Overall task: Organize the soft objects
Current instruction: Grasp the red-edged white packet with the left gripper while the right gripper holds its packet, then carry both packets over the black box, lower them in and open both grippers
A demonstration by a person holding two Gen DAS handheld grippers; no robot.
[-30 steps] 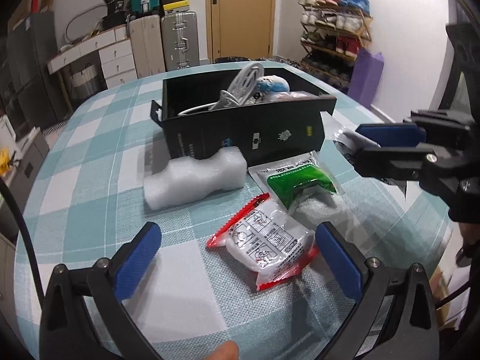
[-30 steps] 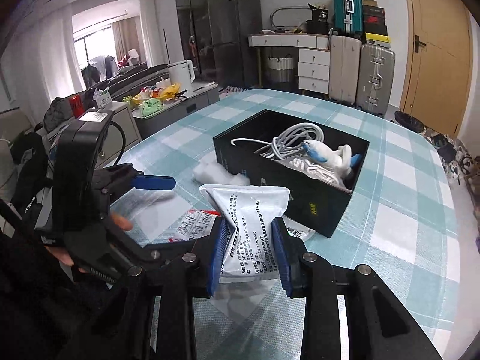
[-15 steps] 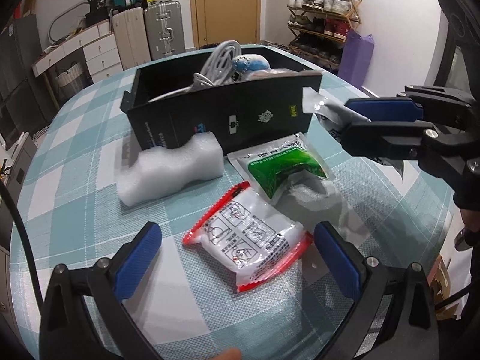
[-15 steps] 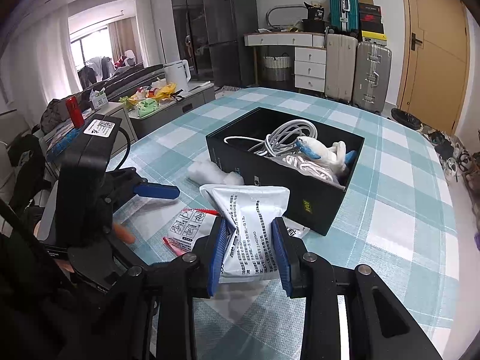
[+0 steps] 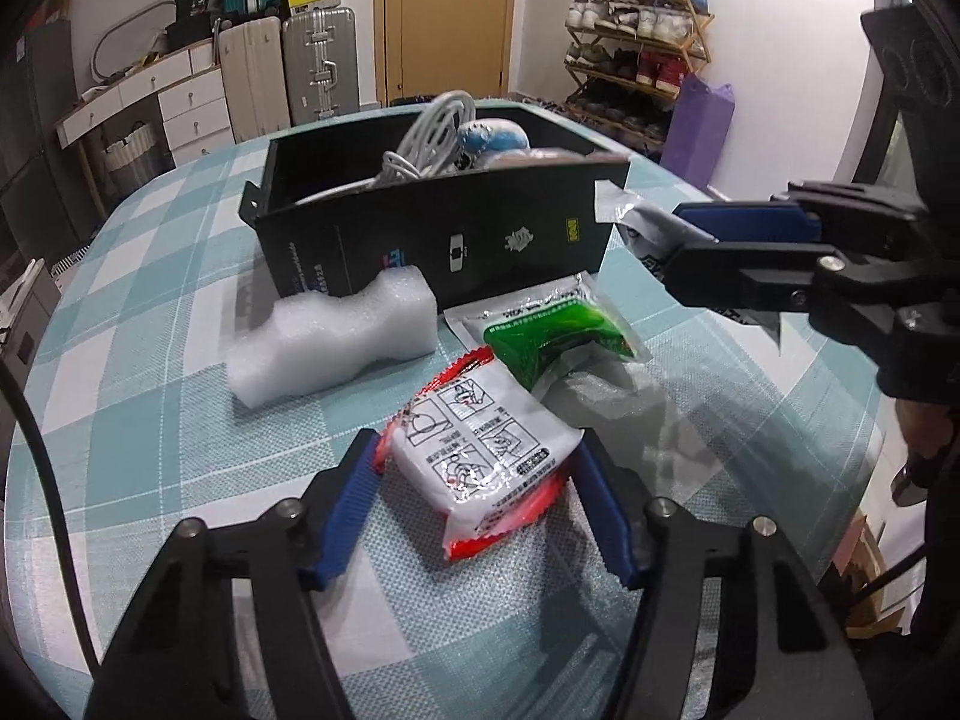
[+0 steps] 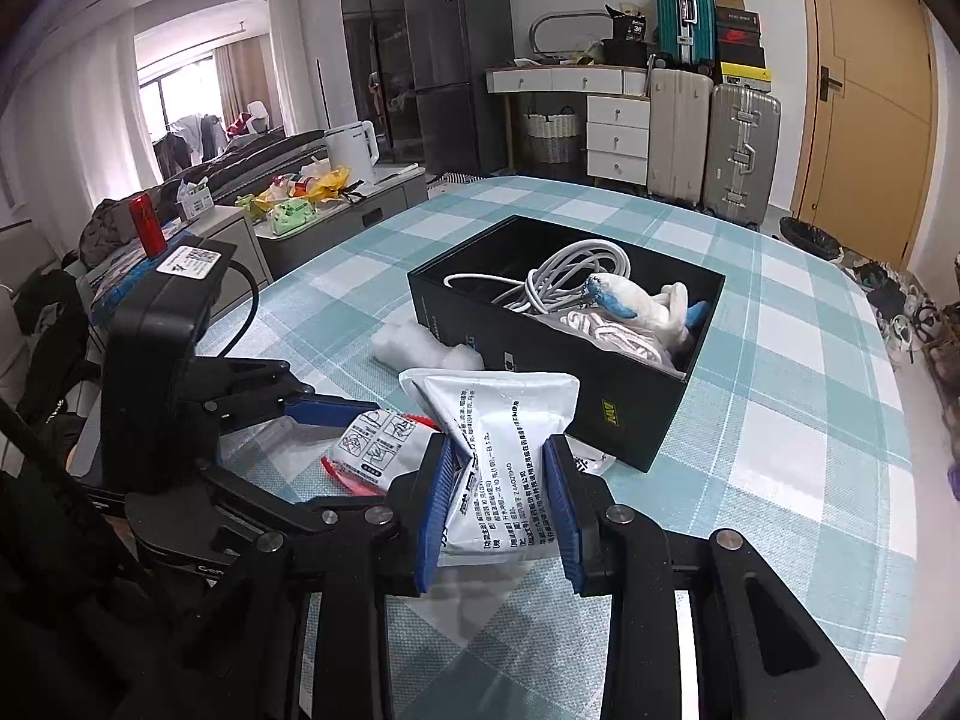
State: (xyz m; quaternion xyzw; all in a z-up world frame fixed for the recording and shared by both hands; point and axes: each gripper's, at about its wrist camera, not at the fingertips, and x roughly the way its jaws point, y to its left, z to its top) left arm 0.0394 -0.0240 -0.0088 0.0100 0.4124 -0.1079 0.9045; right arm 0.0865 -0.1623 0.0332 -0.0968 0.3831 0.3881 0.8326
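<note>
Here, at far left, foam (image 5: 333, 339) lying on the table (image 5: 150, 420), just beside the box (image 5: 432, 240).

Next, in the middle, the left gripper (image 5: 477, 444): about half open, just closing in around the red pouch (image 5: 486, 462), which lies flat on the cloth between the pads. Pads at the pouch's two side edges, touching or all but touching; no squeeze to be seen yet.

To do this pickup well: finish the close gently, enough to dent the filling without bursting the seal. Keep the pads square on the body, not on the thin red seam, which would likely slip. Lift straight up, clear of the green pouch (image 5: 552, 336) touching its far corner, then over the near wall of the box, already half full of cable and soft things.

At right, the right gripper (image 6: 499, 450): clamped tight on the white pouch (image 6: 498, 420), held above the table near the box corner. Better kept there, out of the left one's path.

Writing: line-drawn instruction panels on the red pouch; dense black print on the white one, too small to read; small logos on the box front, illegible; a QR label (image 6: 191, 261) on the left gripper's housing.
</note>
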